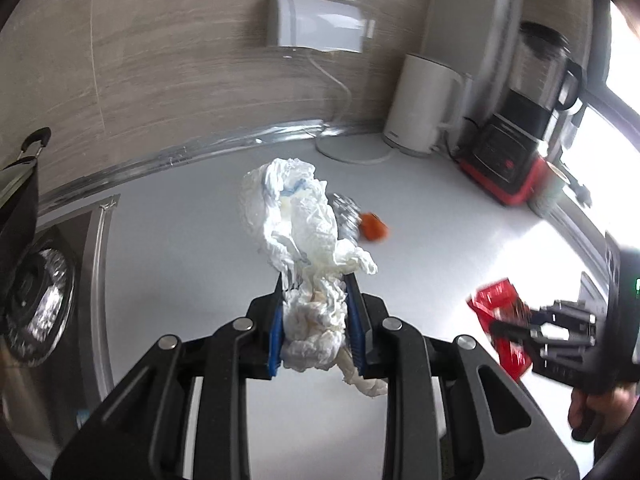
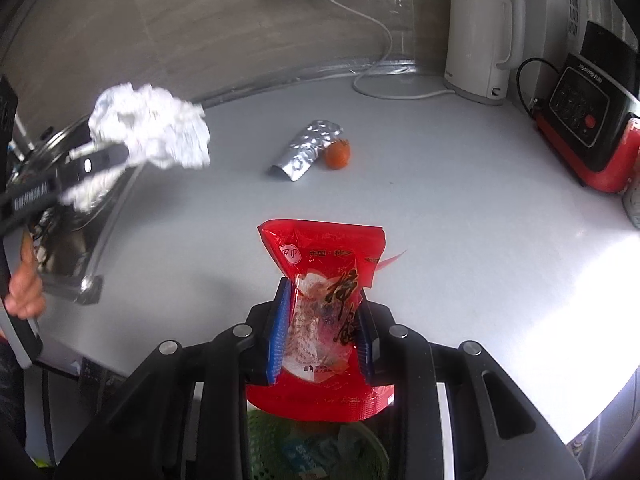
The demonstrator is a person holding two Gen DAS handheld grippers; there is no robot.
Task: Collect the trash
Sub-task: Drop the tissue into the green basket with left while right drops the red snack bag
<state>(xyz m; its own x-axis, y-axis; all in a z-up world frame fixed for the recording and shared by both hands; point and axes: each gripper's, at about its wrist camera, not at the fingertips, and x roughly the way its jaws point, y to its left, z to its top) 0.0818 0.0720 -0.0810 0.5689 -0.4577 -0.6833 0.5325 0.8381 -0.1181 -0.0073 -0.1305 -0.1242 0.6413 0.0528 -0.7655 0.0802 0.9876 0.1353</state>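
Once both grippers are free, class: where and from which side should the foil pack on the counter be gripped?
Grip the foil pack across its narrow width near the open near end, coming from above. It lies flat and long on the counter, and the orange piece touches its far right side.

Two tools, the left tool (image 1: 316, 296) and the right tool (image 2: 324, 304). One crumpled white tissue wad (image 1: 304, 240), one red snack packet (image 2: 328, 296), one silver foil wrapper (image 2: 308, 152), one small orange fruit (image 2: 338, 154). One white kettle (image 2: 478, 40), one blender base (image 2: 588, 120), one green basket (image 2: 316, 448), all around one grey surface (image 2: 460, 208).
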